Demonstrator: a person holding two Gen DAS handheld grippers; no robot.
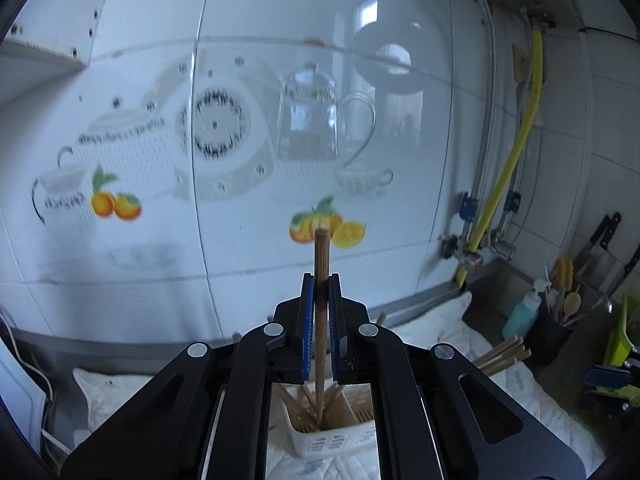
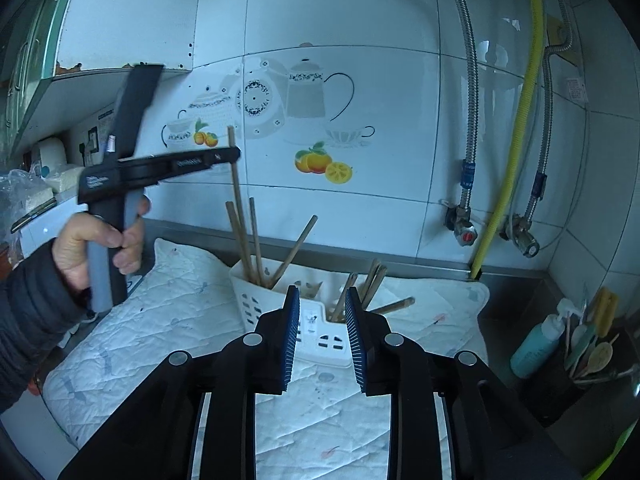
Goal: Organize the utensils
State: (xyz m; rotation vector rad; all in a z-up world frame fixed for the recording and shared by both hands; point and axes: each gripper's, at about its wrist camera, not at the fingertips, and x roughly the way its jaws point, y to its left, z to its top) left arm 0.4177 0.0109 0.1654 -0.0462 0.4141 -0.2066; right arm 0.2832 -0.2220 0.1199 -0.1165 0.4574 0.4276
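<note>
My left gripper [image 1: 321, 280] is shut on a wooden chopstick [image 1: 321, 304] held upright, its lower end down in the white slotted utensil holder [image 1: 332, 440]. In the right wrist view the left gripper [image 2: 234, 154] grips that chopstick [image 2: 237, 184] above the holder's left compartment [image 2: 250, 300], which has several chopsticks standing in it. The holder's right part [image 2: 332, 340] holds more chopsticks [image 2: 372, 284]. My right gripper [image 2: 322, 304] is open and empty, in front of the holder.
The holder stands on a white quilted cloth [image 2: 168, 320] on a steel counter by the tiled wall. Loose chopsticks [image 1: 504, 354] lie on the cloth. At right stand a teal bottle [image 2: 536, 346], a black utensil cup [image 2: 560, 384], knives [image 1: 600, 248], pipes and a yellow hose [image 2: 516, 120].
</note>
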